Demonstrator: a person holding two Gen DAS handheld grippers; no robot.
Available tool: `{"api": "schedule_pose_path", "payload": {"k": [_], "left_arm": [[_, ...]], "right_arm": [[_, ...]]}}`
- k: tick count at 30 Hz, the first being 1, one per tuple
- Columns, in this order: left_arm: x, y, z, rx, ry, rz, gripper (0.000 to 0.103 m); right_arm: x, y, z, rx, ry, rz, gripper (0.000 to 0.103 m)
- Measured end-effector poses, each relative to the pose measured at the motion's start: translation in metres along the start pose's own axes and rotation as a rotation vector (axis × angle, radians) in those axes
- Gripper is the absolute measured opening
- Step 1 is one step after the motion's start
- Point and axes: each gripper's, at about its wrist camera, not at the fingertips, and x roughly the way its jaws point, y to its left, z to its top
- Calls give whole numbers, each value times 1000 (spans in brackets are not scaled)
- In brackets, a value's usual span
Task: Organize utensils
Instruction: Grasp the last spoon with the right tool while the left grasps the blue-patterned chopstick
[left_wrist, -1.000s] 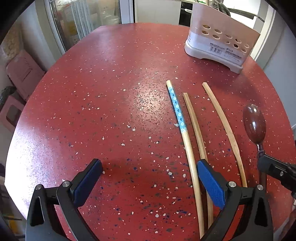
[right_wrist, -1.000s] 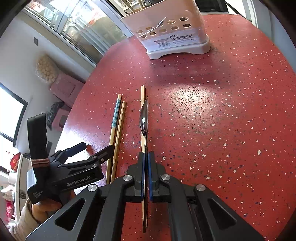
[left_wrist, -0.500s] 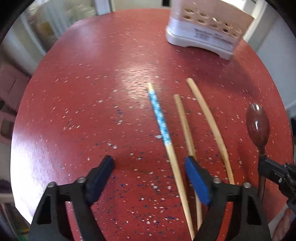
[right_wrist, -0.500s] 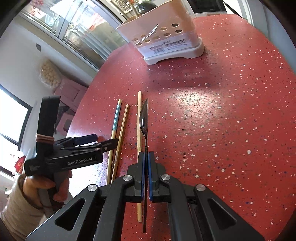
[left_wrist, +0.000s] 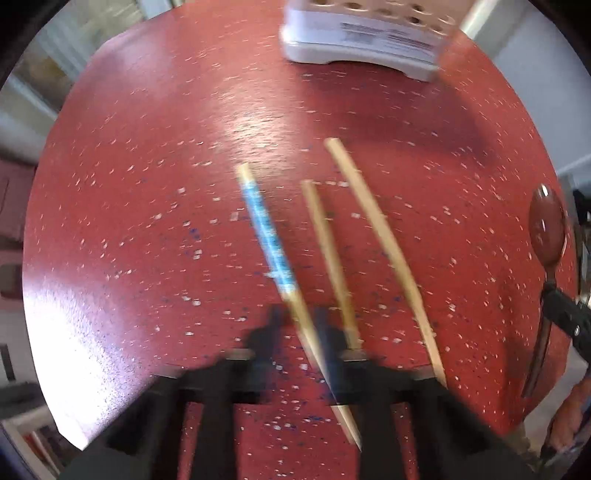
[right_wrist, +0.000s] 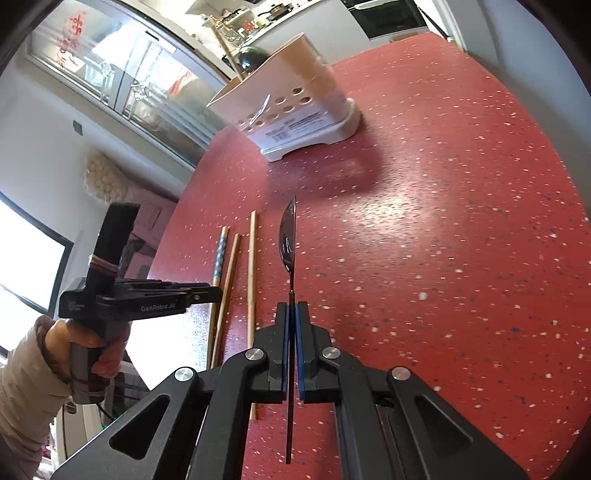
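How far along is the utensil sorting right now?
Done: the white holder already has utensils inside. In hand: right gripper clamps the spoon; left gripper is closing around the blue-patterned chopstick. Left: two plain chopsticks on the table.

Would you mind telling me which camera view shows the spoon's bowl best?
The left wrist view: there the spoon shows its bowl face-on at the right edge, sharp despite blur elsewhere. In the right wrist view the spoon is seen edge-on, a thin sliver, its handle clamped between the right gripper's fingers.
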Motion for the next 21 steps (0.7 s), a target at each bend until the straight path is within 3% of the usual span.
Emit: {"api": "schedule_pose_path", "payload": {"k": [4,7,12,18,21], "left_arm": [[-2,-11,-3,15,-74,-15,36],[-7,-6,-8,-48,-152,-89,36],[-18,1,-27,-95,-295,-148,36],[-37,19,-42,-120,-384,-190,36],[-53,20,-64,-130,-431,-204,36]], "right_arm": [[-3,-7,-1,5,0,-12,4],[-4,-7,0,-5,2,-20,4],[-7,-7,3,-22,-4,-40,4],[-9,-1,9,-33,-12,-60,4],[-8,6,11,-51,-15,-68,4]]}}
